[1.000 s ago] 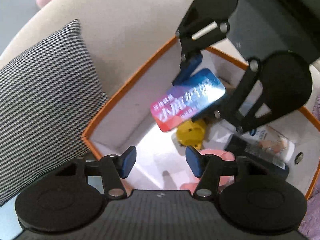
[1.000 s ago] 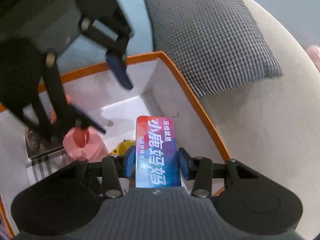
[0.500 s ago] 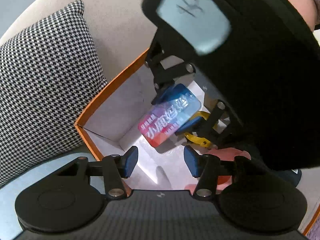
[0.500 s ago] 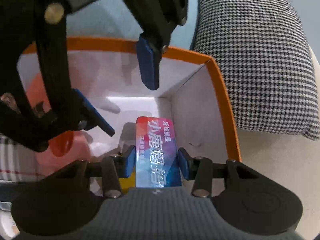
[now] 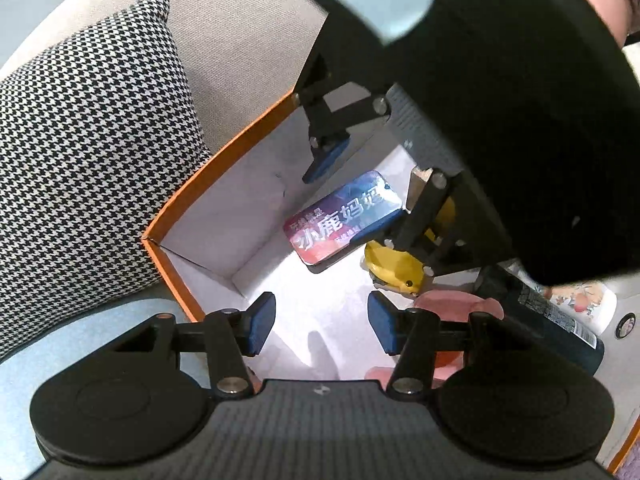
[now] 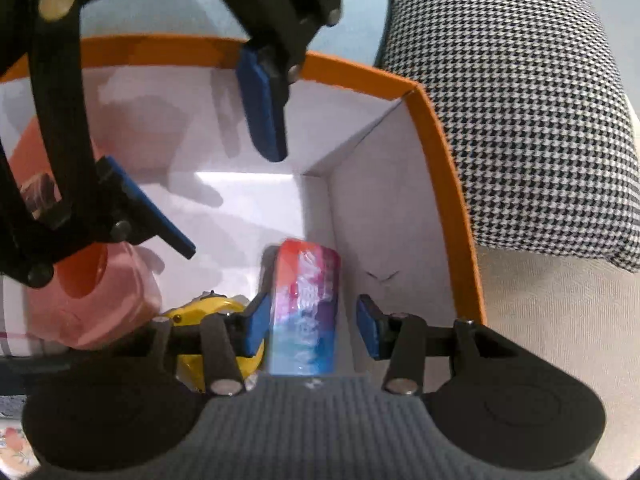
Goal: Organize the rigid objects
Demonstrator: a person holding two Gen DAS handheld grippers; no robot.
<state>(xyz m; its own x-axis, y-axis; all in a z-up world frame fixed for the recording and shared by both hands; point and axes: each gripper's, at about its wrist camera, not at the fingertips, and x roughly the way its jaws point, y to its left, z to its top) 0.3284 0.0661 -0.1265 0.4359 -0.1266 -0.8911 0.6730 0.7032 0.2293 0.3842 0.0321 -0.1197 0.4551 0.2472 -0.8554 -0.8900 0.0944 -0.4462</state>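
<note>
The right gripper [image 6: 308, 326] is reaching down into the orange-rimmed box [image 6: 448, 168] with its jaws parted: the right pad is standing clear of the floss-pick tin [image 6: 306, 312], and the left pad is beside it, so the tin is no longer clamped. The tin, printed red, blue and purple, is blurred in the right wrist view and looks to be dropping or settling near the box corner, just beside a yellow toy [image 5: 394, 268] and a pink tape dispenser [image 6: 92, 292]. The left gripper [image 5: 320, 326] is hovering over the same box with its jaws apart and nothing between them. The tin is likely to land tilted against the toy instead of lying flat. With both tools crowding one corner, a pad could also clip it on withdrawal.
</note>
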